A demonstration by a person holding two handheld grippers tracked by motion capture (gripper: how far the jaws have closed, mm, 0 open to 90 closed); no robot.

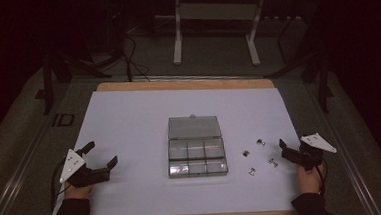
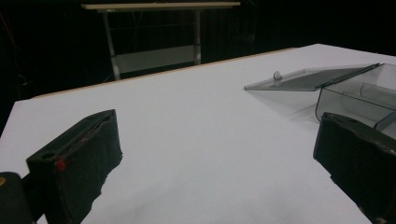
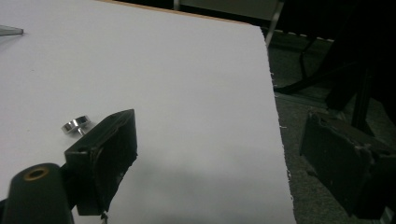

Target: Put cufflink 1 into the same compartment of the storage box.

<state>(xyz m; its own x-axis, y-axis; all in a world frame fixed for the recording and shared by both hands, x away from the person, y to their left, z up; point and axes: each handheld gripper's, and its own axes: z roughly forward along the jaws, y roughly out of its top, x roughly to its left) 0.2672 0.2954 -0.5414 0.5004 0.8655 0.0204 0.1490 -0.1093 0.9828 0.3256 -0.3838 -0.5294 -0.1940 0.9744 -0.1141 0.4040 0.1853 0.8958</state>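
Note:
A clear plastic compartment box [image 1: 197,159] lies mid-table on the white sheet [image 1: 129,126] with its lid [image 1: 194,128] folded back flat. In the left gripper view the box [image 2: 359,95] is ahead on the right. Several small shiny metal studs [image 1: 261,142] lie scattered to the right of the box. My left gripper [image 1: 102,154] rests low near the sheet's left side, open, with nothing between its jaws [image 2: 210,154]. My right gripper [image 1: 292,149] sits at the sheet's right edge beside the studs, open and empty [image 3: 219,149]. One stud [image 3: 75,124] peeks out behind its left jaw.
The sheet's right edge [image 3: 273,107] drops to a grey floor with dark stand legs [image 3: 322,77]. A white metal frame [image 1: 214,31] stands beyond the table's far wooden edge [image 1: 187,83]. Cables lie on the floor at the back left [image 1: 125,56].

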